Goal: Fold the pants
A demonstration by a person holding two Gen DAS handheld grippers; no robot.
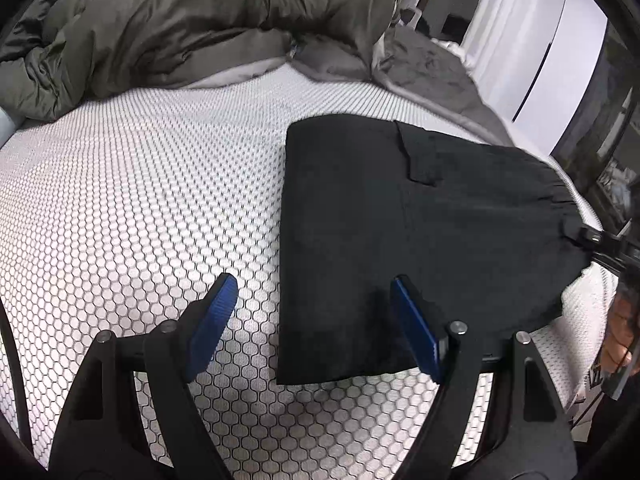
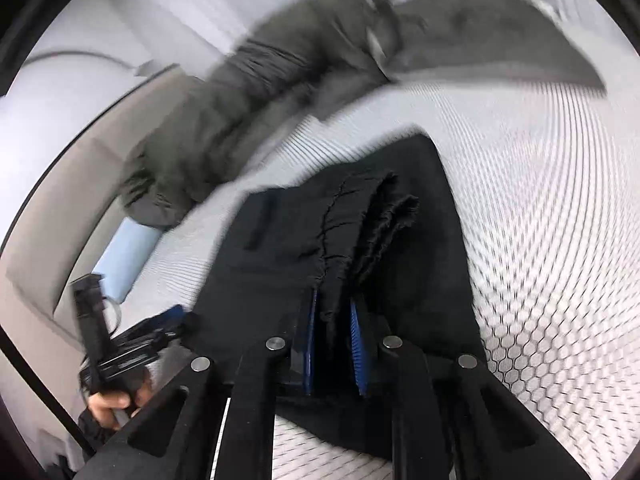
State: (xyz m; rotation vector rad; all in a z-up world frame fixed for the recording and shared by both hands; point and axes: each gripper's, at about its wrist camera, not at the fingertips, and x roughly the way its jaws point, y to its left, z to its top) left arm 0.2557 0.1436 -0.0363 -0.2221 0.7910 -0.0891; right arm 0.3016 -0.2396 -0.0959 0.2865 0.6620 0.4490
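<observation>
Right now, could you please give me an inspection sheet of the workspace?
Surface: mattress with white honeycomb-pattern cover.
Job's things: black pants, folded into a compact stack, waistband end pinched and raised in the right wrist view.
Clutter: olive puffer jacket; grey blanket; light blue pillow.
Grippers: left gripper jaws open, empty, over the pants' edge; right gripper shut on the gathered waistband.
Cables: nothing seen.
Surroundings: white curtain.

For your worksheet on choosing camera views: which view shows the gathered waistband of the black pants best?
The right wrist view: the waistband sits central, bunched between the right gripper, whose pads are closed on it. The left wrist view shows the folded pants flat, their waistband only at the far right edge.
</observation>
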